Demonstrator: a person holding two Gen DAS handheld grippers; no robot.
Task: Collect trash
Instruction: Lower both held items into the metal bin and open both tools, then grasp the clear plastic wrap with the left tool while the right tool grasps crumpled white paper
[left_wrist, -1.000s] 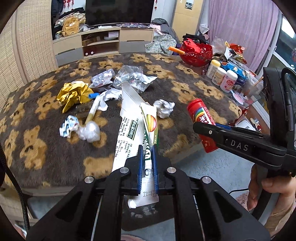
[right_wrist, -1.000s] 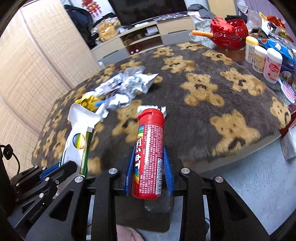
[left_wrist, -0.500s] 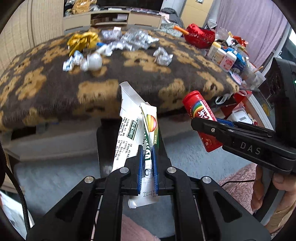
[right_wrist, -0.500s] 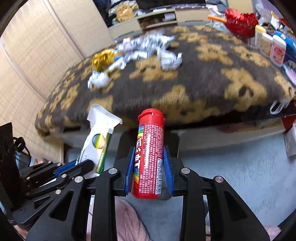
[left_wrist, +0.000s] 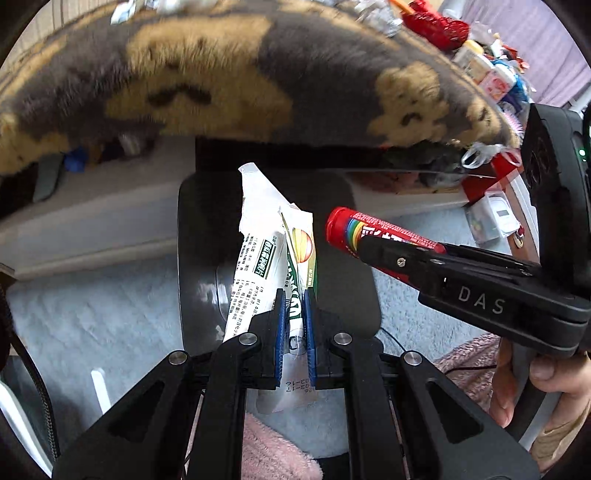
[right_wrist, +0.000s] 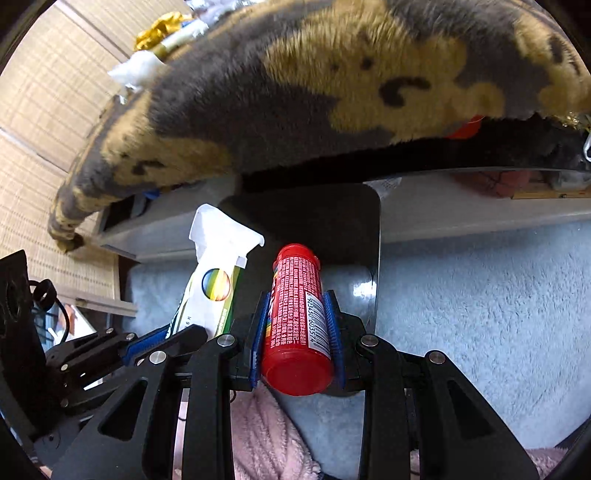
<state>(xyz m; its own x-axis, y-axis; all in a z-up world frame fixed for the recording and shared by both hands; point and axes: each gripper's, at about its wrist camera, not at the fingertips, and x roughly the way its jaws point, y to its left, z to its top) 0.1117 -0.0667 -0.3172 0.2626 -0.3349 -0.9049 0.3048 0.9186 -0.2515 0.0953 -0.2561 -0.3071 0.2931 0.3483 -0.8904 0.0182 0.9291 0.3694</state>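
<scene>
Left gripper (left_wrist: 293, 325) is clamped on a flattened white and green carton (left_wrist: 275, 258); blue pads (left_wrist: 280, 332) press both faces, and the carton's torn top sticks out past the fingertips. Right gripper (right_wrist: 297, 332) is clenched around a red cylindrical tube (right_wrist: 297, 314), barcode label up, cap end pointing away from the camera. Both grippers point steeply down, side by side, over a dark glossy bin (left_wrist: 199, 258) standing on the pale blue carpet (right_wrist: 480, 295). Carton and tube both hang above the bin's dark top; whether that top is a lid or an open mouth, hard to tell with the glare and blur.

Left wrist view shows the right gripper coming in from the right with the tube tip near the carton, not touching. A hand (left_wrist: 535, 387) grips its handle.

Above, the edge of a bear-print fuzzy blanket (right_wrist: 295, 92) overhangs a low table. More trash on top: gold foil wad (right_wrist: 159, 27), white crumpled paper (right_wrist: 136, 72). Pink fluffy fabric (right_wrist: 258, 443) sits at the bottom edge.
</scene>
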